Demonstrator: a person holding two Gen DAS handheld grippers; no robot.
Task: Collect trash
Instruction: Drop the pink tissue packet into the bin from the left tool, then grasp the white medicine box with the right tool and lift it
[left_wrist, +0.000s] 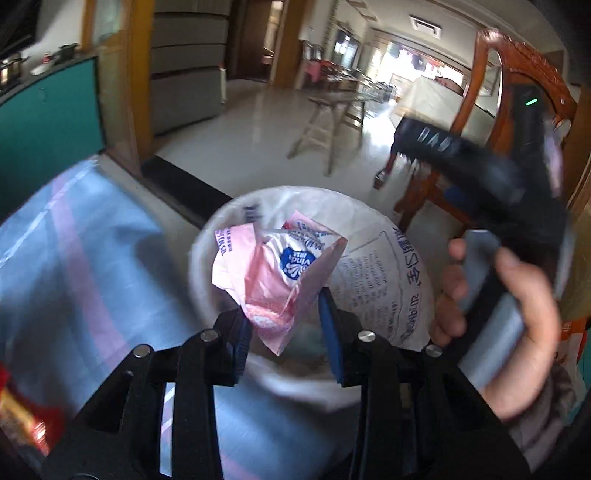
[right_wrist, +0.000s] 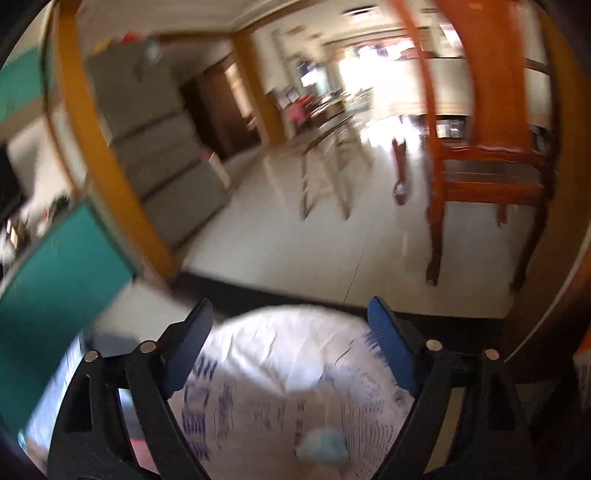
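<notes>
The left gripper (left_wrist: 284, 325) is seen at the lower centre of the left wrist view, clenched on a crumpled pink-and-white wrapper (left_wrist: 273, 273). The lower end of the wrapper is pinched between the blue pads (left_wrist: 328, 328), and the rest is held up above the open mouth of a white bag (left_wrist: 391, 280) printed with blue text. The bag occupies the centre of that frame. A blue checked surface (left_wrist: 74, 258) is seen beside it at the left, blurred.

At the right edge of the left wrist view, the person's hand (left_wrist: 509, 317) is wrapped around the handle of the other tool, whose black body is smeared by motion and partly cut off by the frame.

In the right wrist view, the right gripper (right_wrist: 291, 339) is shown at the lower centre with its jaws spread wide; nothing is gripped between them. The rounded white bag (right_wrist: 288, 369) lies below and between the two fingers. Whether the pads touch the bag cannot be told. A pale blue scrap (right_wrist: 325, 446) is seen inside the bag near the bottom edge; its nature cannot be made out.

The background in both views is blurred. A wooden chair (right_wrist: 487, 166) is visible at the upper right, its back cut off by the frame, and a teal panel (right_wrist: 55, 273) at the left. A red packet (left_wrist: 18, 413) at the lower left edge of the left wrist view is mostly cut off.
</notes>
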